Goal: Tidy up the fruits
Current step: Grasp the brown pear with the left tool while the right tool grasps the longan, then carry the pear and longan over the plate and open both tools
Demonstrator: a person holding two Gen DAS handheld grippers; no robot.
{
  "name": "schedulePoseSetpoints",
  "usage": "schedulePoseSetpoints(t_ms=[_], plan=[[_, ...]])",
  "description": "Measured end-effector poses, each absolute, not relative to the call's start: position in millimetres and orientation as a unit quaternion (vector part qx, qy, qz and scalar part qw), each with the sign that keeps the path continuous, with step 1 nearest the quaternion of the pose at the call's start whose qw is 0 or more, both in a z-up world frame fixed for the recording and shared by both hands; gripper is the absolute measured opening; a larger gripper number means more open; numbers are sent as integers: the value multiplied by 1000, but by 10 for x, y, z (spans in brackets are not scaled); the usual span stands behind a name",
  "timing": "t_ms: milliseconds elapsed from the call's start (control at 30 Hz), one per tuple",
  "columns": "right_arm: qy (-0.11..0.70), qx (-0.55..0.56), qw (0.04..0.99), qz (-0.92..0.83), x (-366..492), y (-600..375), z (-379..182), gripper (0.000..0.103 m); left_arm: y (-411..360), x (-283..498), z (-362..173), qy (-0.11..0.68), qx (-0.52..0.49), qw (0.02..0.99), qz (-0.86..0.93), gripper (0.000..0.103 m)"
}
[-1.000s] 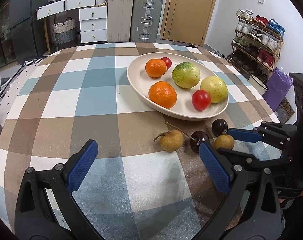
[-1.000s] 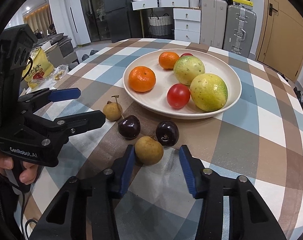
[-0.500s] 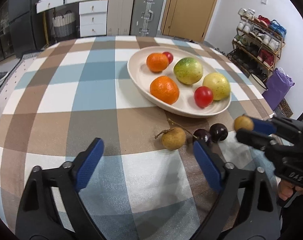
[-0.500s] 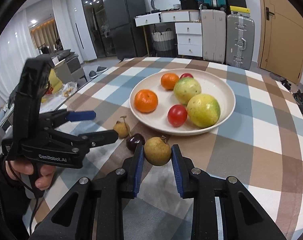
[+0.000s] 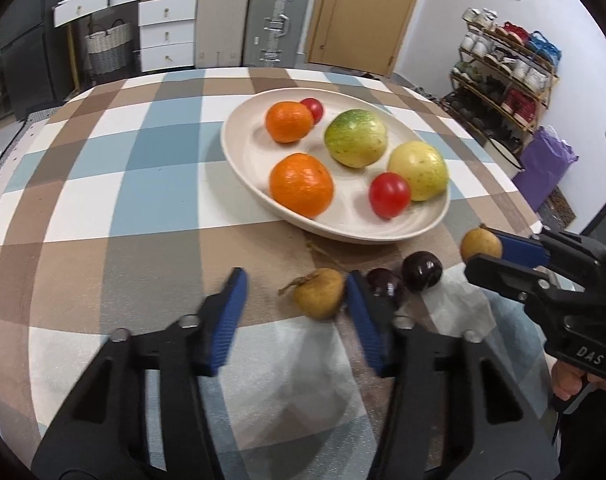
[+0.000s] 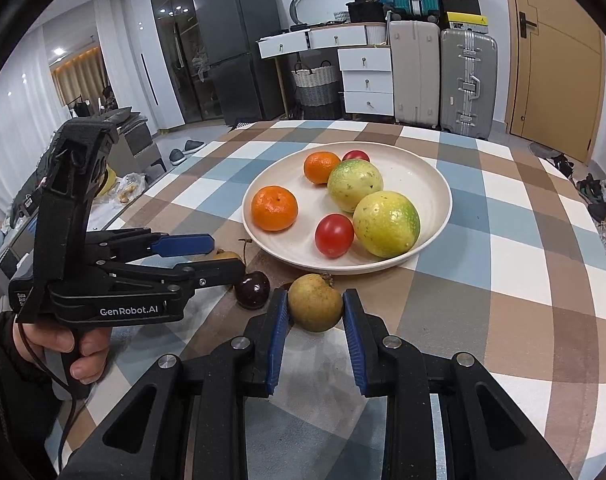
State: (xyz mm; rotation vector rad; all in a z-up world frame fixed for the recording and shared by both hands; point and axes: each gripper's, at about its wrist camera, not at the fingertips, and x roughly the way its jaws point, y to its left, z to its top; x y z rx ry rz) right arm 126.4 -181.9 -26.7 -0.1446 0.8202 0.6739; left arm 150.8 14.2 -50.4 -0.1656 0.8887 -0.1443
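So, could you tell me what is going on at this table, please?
A person is sorting fruit with two handheld grippers. The right gripper is shut on a brown longan, lifted near the plate, which already holds oranges, tomatoes and two green-yellow fruits. The left gripper is open, its fingers either side of a second longan on the checked tablecloth. Two dark cherries sit on the cloth beside it.

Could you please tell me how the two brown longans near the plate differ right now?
The right longan is clamped in the right hand-held gripper and lifted; the left longan lies on the tablecloth between the open fingers of the left hand-held gripper. The left longan keeps a twiggy stem; the right longan shows only a stub. Both are round and tan-brown.
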Motion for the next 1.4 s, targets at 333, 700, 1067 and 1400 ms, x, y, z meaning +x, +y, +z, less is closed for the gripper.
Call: schedulePoseSetpoints(t_ms=[333, 700, 1067, 1400], plan=[[392, -65, 861, 318, 1285, -1838, -280, 28, 81, 1443, -487, 424, -82, 896, -98, 28], [370, -54, 872, 316, 1292, -1916, -205, 28, 231, 1280, -232, 371, -90, 922, -70, 28], [356, -49, 881, 307, 1369, -1988, -99, 28, 258, 1165, 49, 323, -83, 941, -61, 28], [338, -52, 888, 306, 1417, -2024, 101, 28, 147, 1207, 208, 302, -81, 948, -55, 28]])
